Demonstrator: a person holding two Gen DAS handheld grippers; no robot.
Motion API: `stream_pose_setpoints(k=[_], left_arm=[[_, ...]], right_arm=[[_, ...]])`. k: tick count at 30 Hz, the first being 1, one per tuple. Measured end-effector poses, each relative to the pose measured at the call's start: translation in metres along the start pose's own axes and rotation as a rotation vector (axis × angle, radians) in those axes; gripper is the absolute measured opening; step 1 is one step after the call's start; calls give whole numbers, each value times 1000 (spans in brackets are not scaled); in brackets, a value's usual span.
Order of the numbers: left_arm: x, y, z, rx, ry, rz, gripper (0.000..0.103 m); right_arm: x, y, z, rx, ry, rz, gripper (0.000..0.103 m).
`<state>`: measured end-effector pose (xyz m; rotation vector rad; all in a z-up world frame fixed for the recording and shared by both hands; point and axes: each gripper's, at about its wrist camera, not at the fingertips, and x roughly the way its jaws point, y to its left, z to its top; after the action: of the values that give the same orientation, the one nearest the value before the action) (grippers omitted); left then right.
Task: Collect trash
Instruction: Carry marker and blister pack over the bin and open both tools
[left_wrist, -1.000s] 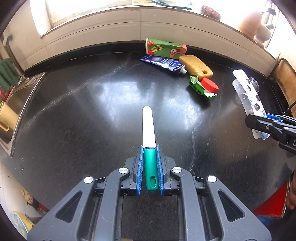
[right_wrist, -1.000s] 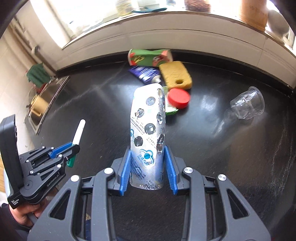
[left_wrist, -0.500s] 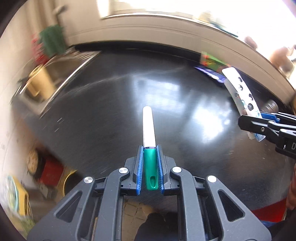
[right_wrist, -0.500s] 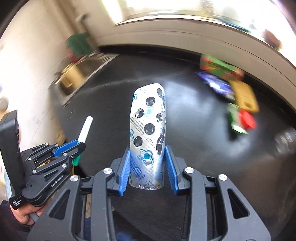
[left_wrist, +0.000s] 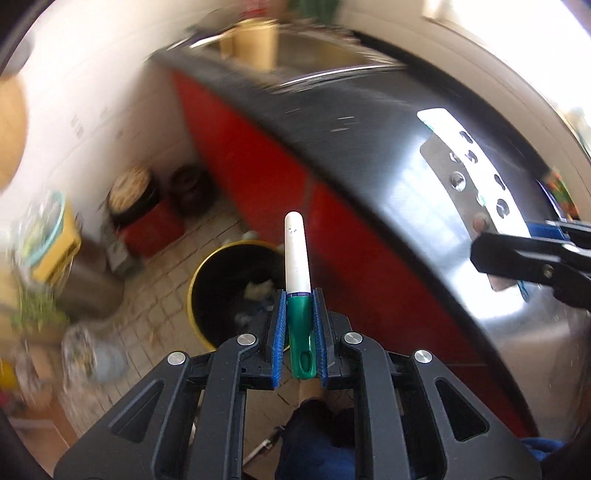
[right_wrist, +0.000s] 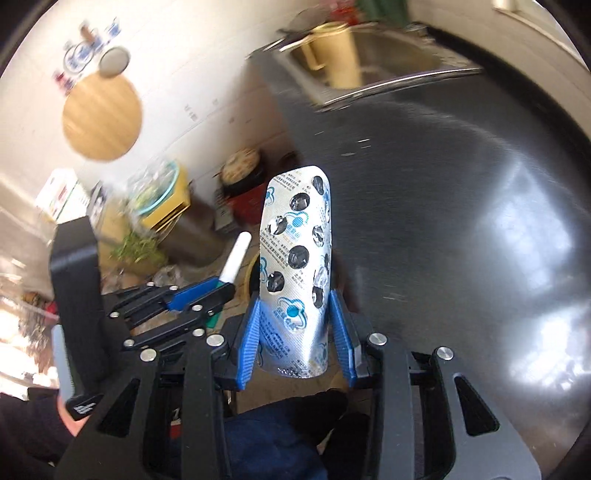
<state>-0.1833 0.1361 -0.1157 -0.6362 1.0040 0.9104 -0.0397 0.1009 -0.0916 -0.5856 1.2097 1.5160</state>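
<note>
On your left, the left gripper (left_wrist: 298, 325) is clamped on a marker pen (left_wrist: 297, 258), its blue pads (left_wrist: 279, 339) pressing the green cap while the white barrel sticks out ahead of the jaws. Past that barrel, down on the tiled floor, sits a yellow-rimmed bin (left_wrist: 207, 273) with a dark inside and some pale scraps in it (the pen's tip lines up over its right-hand part in your left wrist view, though the height above it is hard to judge). Just to the right of the bin runs the red cabinet front (left_wrist: 266, 173) under the black countertop (left_wrist: 417, 155), with the steel sink (right_wrist: 388, 59) at its far end. Further right, your right gripper (right_wrist: 295, 332) grips an empty silver blister pack (right_wrist: 295, 273) by its lower edges, the pack standing upright between the blue pads (right_wrist: 249, 343) with its punched-out pockets facing the camera; it hangs near the counter's edge, beside the left gripper.
</note>
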Motion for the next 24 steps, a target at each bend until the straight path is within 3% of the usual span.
stream_pose_setpoints(k=[5,12,19,24], left_arm=[[32,43,-10,-79,25,6,14],[71,81,-10,-143,55,9,14],[79,94,-7,-157,51,14,14],[84,98,-7,-154,60,-7,14]], right_arm=[[58,31,24,-60,87,3,38],[122,43,42,-93,185,-42,38],[132,46,46,-109,195,-58,38],[131,49,53,-103,180,-57,46]])
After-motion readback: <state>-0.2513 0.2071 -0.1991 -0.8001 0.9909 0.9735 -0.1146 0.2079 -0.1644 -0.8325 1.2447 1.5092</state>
